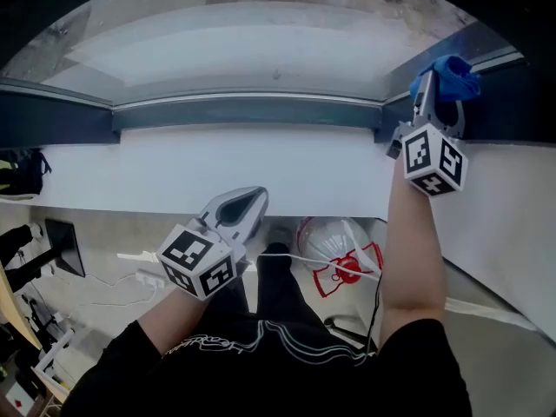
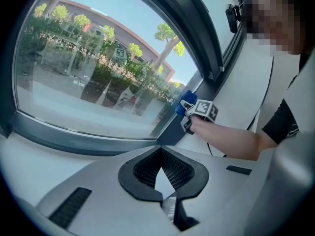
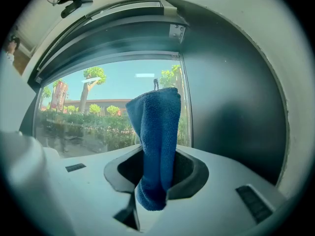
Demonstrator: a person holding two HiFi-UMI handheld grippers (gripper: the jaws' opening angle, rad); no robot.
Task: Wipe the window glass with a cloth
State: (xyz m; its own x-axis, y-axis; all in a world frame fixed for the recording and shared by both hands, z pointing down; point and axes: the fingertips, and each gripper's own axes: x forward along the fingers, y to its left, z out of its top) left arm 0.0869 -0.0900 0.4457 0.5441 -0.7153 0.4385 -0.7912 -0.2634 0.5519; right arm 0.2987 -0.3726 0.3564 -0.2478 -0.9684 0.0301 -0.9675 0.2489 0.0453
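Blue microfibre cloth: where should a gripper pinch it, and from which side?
Probably as the right gripper holds it: jaws shut on the bunched lower end of the blue microfibre cloth, coming from the room side, so the loose folded top stands out toward the window glass.

- The window glass (image 1: 261, 50) fills the 12 o'clock side of the head view. Its frame (image 1: 243, 111) runs just below it, and the sill (image 1: 174, 172) lies across in front of the frame.
- The right gripper (image 1: 432, 94) stands at 2 o'clock, at the right-hand corner of the glass. The cloth (image 1: 452, 76) sits between its jaws and stands out past them toward the pane (whether it touches the glass cannot be told).
- The left gripper (image 1: 248, 202) sits at 7 o'clock, its tips over the sill's near edge, well apart from the right gripper.
- Below the sill, a bag (image 1: 334, 250) lies on the floor at 5 o'clock, with a cable (image 1: 321, 261) crossing over it.
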